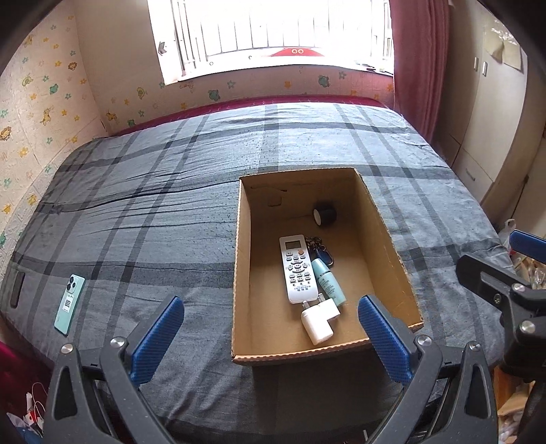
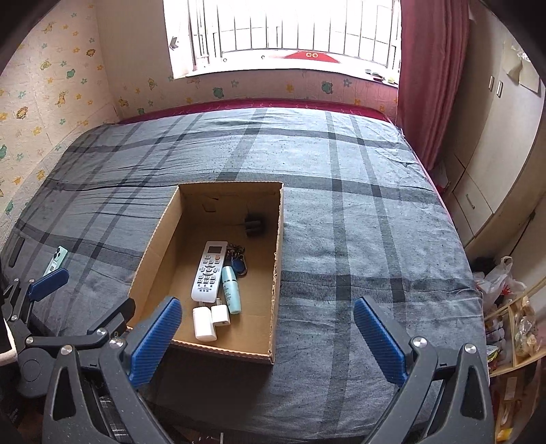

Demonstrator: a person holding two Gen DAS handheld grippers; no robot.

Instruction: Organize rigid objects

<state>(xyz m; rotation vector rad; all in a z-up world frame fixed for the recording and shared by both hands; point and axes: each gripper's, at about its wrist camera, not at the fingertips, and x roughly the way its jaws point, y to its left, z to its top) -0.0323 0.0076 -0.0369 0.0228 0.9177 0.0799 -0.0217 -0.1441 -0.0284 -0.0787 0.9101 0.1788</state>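
Both the left gripper (image 1: 271, 336) and the right gripper (image 2: 266, 336) hang spread wide and empty above a bed; the cardboard box (image 1: 385, 218) holds a white charger (image 1: 319, 322), remote control (image 1: 297, 269), teal bottle (image 1: 327, 280), keys (image 1: 319, 247) and black roll (image 1: 325, 213), while a green phone (image 1: 68, 304) lies outside.

Plaid-covered bed (image 1: 170, 205) below bright window (image 1: 273, 30)

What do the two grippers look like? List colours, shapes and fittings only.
Both match. The left gripper and right gripper each have two flat blue fingers with a fine ribbed texture, angled outward. They sit on black plastic link arms with triangular cut-outs, joined by round silver bolts. No cables, markings, sleeves or hands are visible.
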